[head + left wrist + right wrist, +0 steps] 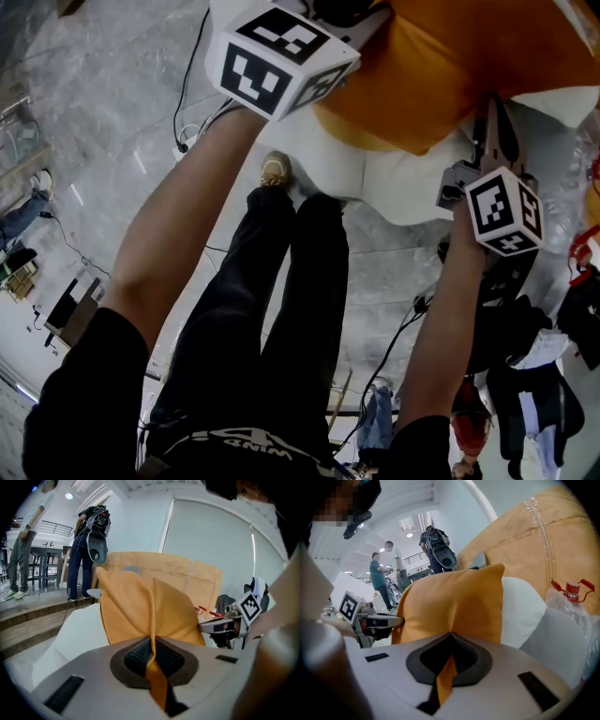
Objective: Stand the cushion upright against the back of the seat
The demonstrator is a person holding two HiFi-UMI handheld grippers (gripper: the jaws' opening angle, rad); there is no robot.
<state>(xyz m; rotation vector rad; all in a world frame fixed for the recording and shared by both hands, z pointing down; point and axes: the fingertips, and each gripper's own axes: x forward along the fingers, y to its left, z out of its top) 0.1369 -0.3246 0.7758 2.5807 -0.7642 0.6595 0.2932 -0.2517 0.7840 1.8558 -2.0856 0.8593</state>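
Keeping the square orange fabric cushion point(140, 606) evenly supported at both pinch points is judged to be the main concern of this step. The cushion is held up over the white padded seat point(70, 639), in front of that seat's tan, tape-wrapped back point(187, 573). Whether the back is already touched cannot be told. For a clean result, the cushion's lower edge should be set down on the seat close to the back. Its upper part should then be leaned against the back before anything is released. If one side is let go first, the soft cushion is likely to twist or flop forward onto the seat, so both grips are best released together once the cushion is propped.

The left gripper point(152, 656) is clenched on a narrow fold of the cushion's orange cover. The fold is squeezed between the dark ribbed pads point(133, 658) and trails out behind them. The right gripper point(447, 660) is likewise clamped tight on a pleat of the same cover. Nothing else is seen to be touched by either gripper. A clear plastic bag with a red-capped item point(569, 592) is seen just beside the seat, on the right gripper's side.
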